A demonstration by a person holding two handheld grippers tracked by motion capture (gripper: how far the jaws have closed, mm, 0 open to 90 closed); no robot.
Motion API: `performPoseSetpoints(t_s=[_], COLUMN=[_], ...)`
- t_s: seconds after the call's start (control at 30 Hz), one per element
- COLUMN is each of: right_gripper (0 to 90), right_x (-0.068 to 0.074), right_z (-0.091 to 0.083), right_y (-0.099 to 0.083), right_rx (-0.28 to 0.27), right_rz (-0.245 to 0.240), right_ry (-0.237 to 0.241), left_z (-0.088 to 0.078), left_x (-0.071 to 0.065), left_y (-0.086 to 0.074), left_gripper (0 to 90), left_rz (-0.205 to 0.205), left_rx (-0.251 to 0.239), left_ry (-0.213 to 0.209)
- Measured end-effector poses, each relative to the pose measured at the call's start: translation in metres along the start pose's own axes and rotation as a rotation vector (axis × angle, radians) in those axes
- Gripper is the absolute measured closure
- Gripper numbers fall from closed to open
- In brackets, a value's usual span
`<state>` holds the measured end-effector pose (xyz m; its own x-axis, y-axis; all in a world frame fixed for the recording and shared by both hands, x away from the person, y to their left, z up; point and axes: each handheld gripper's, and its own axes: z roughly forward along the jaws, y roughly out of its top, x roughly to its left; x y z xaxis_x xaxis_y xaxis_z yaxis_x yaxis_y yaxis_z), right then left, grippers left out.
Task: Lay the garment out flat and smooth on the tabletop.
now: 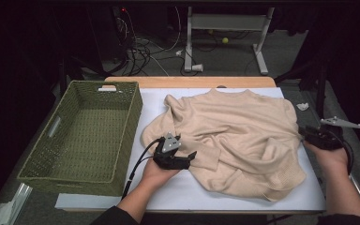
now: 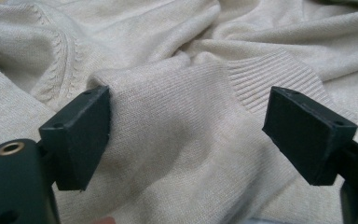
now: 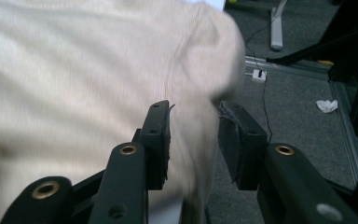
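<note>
Since my left gripper (image 1: 190, 157) has its fingers (image 2: 77, 135) spread wide astride a sleeve fold without pinching it, I hold nothing there yet. Past the basket (image 1: 47, 159), the sweater (image 1: 234, 136) lies crumpled across the worktop (image 1: 178, 192): soft, light and floppy, I judge, so cuffs and hems are the best holds. My right gripper (image 1: 304, 135) has the sweater's right edge between half-closed fingers (image 3: 156, 140); blur hides whether they bite.
</note>
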<state>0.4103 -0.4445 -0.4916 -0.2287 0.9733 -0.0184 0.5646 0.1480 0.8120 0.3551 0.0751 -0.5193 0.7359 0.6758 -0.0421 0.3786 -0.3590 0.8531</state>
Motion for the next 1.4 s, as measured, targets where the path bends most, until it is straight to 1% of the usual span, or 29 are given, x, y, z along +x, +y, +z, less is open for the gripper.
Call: performPoseSetpoints(t_s=[0.1,0.2,0.23,0.3,0.37,0.43,0.47,0.5,0.53,0.57,0.6,0.63,0.67,0.7,0.73,0.77,0.83,0.87,0.9,0.93,0.97,1.0,1.07,1.17,1.2,1.27,1.4], right_gripper=[64.9,65.2,64.8,64.5,62.9,60.4,57.4,57.0,61.5,73.4,84.5,87.5,87.5,88.4,88.8,89.0,88.9,88.5,86.3,77.5,69.2,67.2,63.0,62.0,61.7,61.1,58.8], right_x=[0.0,-0.001,-0.002,-0.005,-0.009,-0.01,-0.011,-0.012,-0.013,-0.013,-0.012,-0.011,-0.011,-0.01,-0.009,-0.009,-0.015,-0.018,-0.019,-0.018,-0.017,-0.016,-0.015,-0.013,-0.012,-0.009,0.004], right_z=[0.013,0.041,0.054,0.072,0.089,0.101,0.107,0.113,0.116,0.119,0.121,0.122,0.122,0.123,0.123,0.122,0.113,0.109,0.107,0.105,0.103,0.1,0.086,0.058,0.05,0.035,0.013], right_y=[0.016,0.031,0.035,0.043,0.049,0.055,0.058,0.06,0.063,0.065,0.066,0.068,0.068,0.069,0.071,0.074,0.085,0.088,0.09,0.089,0.087,0.085,0.078,0.064,0.057,0.043,0.012], right_rx=[-0.004,0.007,0.02,0.031,0.042,0.051,0.072,0.084,0.077,0.081,0.083,0.085,0.085,0.088,0.092,0.081,0.025,0.012,0.011,0.028,0.05,0.056,0.044,0.033,0.034,0.029,0.041], right_rz=[0.0,0.024,0.029,0.034,0.049,0.04,0.036,0.036,0.041,0.04,0.023,0.003,0.003,-0.021,-0.04,-0.047,-0.022,-0.01,-0.002,0.002,0.004,0.0,0.006,0.0,-0.004,0.009,0.023], right_ry=[0.003,0.019,0.017,0.012,0.012,0.016,0.017,0.014,0.014,0.019,0.021,0.019,0.019,0.007,-0.011,-0.035,-0.07,-0.081,-0.076,-0.056,-0.047,-0.047,-0.041,-0.024,-0.017,-0.001,0.029], left_z=[0.0,0.0,0.0,0.0,0.001,0.001,0.001,0.001,0.002,0.002,0.002,0.002,0.002,0.002,0.002,0.002,0.001,0.001,0.001,0.001,0.001,0.001,0.001,0.001,0.001,0.001,0.001], left_x=[0.0,0.001,0.001,0.002,0.002,0.002,0.002,0.001,0.001,0.001,0.001,0.001,0.001,0.001,0.001,0.001,0.001,0.001,0.001,0.001,0.002,0.002,0.002,0.002,0.001,0.001,0.002], left_y=[0.0,0.0,0.0,0.0,0.001,0.001,0.001,0.001,0.001,0.001,0.001,0.001,0.001,0.001,0.001,0.001,0.001,0.001,0.001,0.001,0.001,0.001,0.001,0.001,0.001,0.001,0.001], left_gripper=[14.4,14.5,14.5,14.5,14.5,14.5,14.9,14.9,14.9,14.9,14.9,14.9,14.9,14.9,15.0,14.9,14.9,14.9,14.9,14.9,14.9,14.9,14.8,14.8,14.9,14.9,14.8], left_rz=[0.0,-0.002,-0.008,-0.016,-0.015,-0.016,-0.014,-0.011,-0.01,-0.01,-0.007,-0.008,-0.009,-0.01,-0.009,-0.008,-0.007,-0.005,-0.007,-0.01,-0.013,-0.015,-0.016,-0.014,-0.012,-0.009,-0.01], left_rx=[-0.001,0.005,0.003,0.005,0.009,0.012,0.014,0.014,0.016,0.016,0.017,0.018,0.017,0.016,0.017,0.016,0.014,0.015,0.013,0.013,0.012,0.013,0.014,0.015,0.015,0.015,0.015], left_ry=[0.001,0.0,-0.004,-0.007,-0.007,-0.004,-0.003,-0.001,0.001,0.001,0.002,0.0,-0.001,-0.002,-0.001,-0.002,-0.002,-0.002,-0.004,-0.007,-0.01,-0.012,-0.016,-0.013,-0.011,-0.011,-0.02])
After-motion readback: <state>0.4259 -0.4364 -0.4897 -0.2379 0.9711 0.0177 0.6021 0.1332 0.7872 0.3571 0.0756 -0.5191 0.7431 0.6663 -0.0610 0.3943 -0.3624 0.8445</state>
